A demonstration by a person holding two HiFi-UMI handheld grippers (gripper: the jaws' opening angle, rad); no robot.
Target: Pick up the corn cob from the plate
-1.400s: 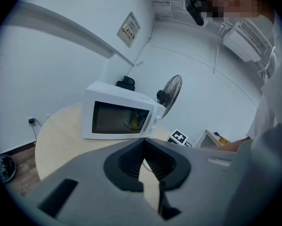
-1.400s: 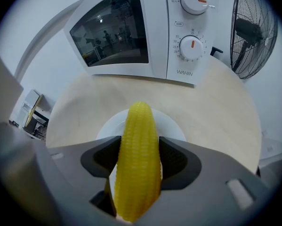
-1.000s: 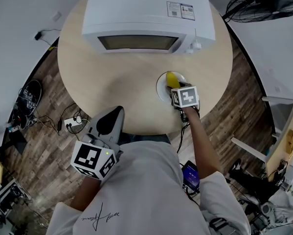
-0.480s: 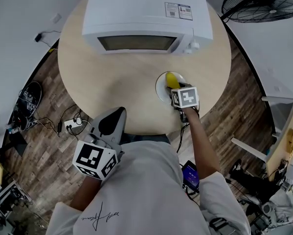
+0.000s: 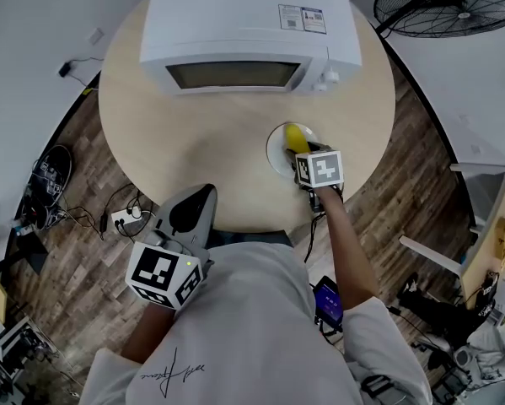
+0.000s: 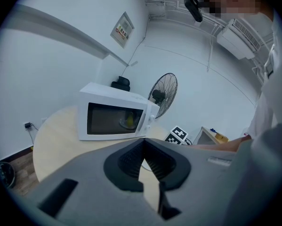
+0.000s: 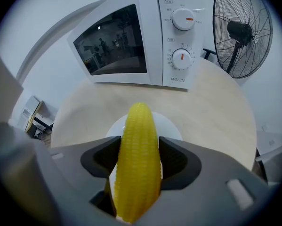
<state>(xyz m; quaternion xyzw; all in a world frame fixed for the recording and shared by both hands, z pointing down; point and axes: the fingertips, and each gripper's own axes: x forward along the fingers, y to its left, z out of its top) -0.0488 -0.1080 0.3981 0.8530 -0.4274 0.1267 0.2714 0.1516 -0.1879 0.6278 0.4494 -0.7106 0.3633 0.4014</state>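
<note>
The yellow corn cob [image 7: 137, 159] lies lengthwise between the jaws of my right gripper [image 7: 138, 149], which is shut on it. Under it is the small white plate [image 7: 171, 124]. In the head view the corn cob [image 5: 296, 137] sits over the plate [image 5: 276, 152] near the table's front right, with the right gripper [image 5: 304, 152] reaching in from the near side. I cannot tell whether the cob touches the plate. My left gripper [image 5: 193, 209] hangs at the table's near edge, shut and holding nothing [image 6: 143, 157].
A white microwave [image 5: 248, 28] with its door closed stands at the back of the round wooden table [image 5: 193, 142], dials toward the right [image 7: 182, 58]. A floor fan [image 5: 454, 2] stands beyond the table at right. Cables and a power strip [image 5: 126, 218] lie on the floor at left.
Nothing has visibly changed besides a slight shift of the head view; both grippers stay where they were.
</note>
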